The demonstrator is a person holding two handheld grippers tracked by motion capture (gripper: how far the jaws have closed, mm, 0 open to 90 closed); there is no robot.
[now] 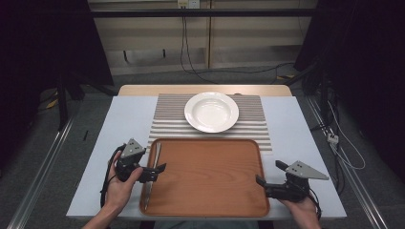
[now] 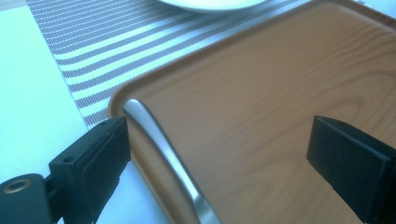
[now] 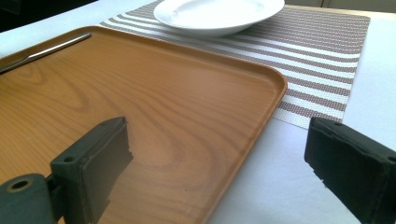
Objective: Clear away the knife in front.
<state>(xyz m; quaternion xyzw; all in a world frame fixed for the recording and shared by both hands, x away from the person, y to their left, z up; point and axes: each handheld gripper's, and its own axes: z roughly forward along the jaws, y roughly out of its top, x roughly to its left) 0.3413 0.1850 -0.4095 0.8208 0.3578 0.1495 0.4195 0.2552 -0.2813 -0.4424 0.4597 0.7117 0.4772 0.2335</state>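
White table (image 1: 122, 119) w/ a wooden far edge, grey floor and cables behind. A piece of metal cutlery (image 1: 153, 174), prob. a knife, which end is which hard to tell, lies flat inside the brown tray (image 1: 210, 176) along its left rim, running front to back. Tray sits at the table's near edge, centre. Left gripper (image 1: 154, 172) hangs just over the cutlery near the tray's left rim; its jaws are spread wide w/ the handle between them, not touching the pads. Right gripper (image 1: 270, 174) is at the tray's right rim nr the near right corner, jaws spread, nothing in them. Beyond the tray: striped placemat (image 1: 165, 119) w/ a white deep plate (image 1: 211, 111) on it, toward the far edge.
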